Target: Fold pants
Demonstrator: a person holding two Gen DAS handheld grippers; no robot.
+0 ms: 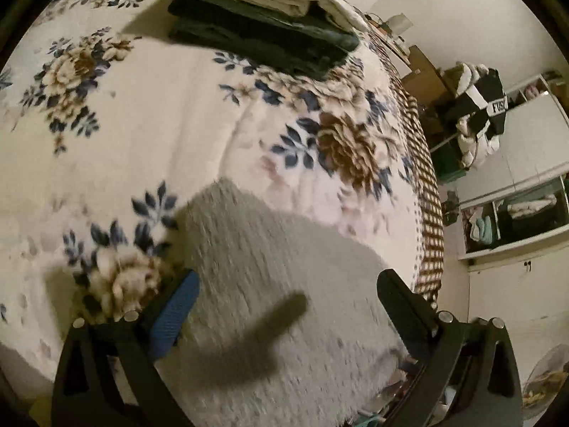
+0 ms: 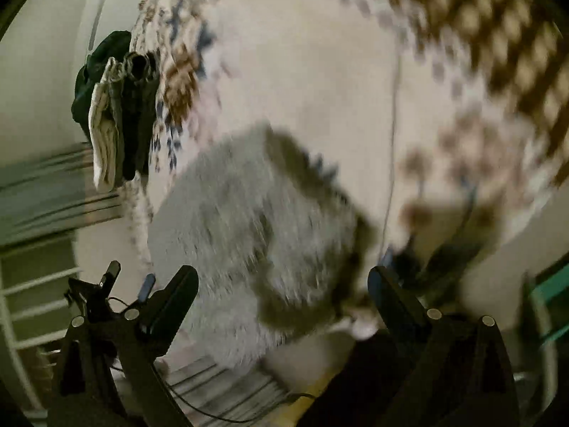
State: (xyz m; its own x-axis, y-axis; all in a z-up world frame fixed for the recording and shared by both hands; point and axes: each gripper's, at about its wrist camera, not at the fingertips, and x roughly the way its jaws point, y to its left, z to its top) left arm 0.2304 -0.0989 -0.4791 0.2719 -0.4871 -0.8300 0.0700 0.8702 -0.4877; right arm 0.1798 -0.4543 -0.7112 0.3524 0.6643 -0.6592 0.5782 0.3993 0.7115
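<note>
On the near edge of the bed, over its cream fleece blanket printed with blue leaves and brown flowers, lies the pale grey, fuzzy, ribbed-knit pair of pants. In the left wrist view the garment spreads from just ahead of the gripper towards the right-hand bed edge; in the right wrist view, which is badly blurred, it looks bunched into a thick rectangular wad with a shadowed fold along its right side.

The left gripper hovers above the grey cloth with its jaws wide apart and nothing between them; its shadow falls across the fabric. The right gripper is likewise spread, with the cloth ahead of the fingers but not pinched.

Judging by the plush nap and the soft rounded folds, the pants should be light, limp and thick, with no stiffness to hold a crease. The pile ought to grip well against the textured blue pad, so slipping is a small worry, but several layers may come up together. The best hold seems to be at an edge or corner, one gripper at each, pinching deep enough to catch the full thickness.

At the far end a stack of folded dark green and cream clothes rests, well apart.
</note>
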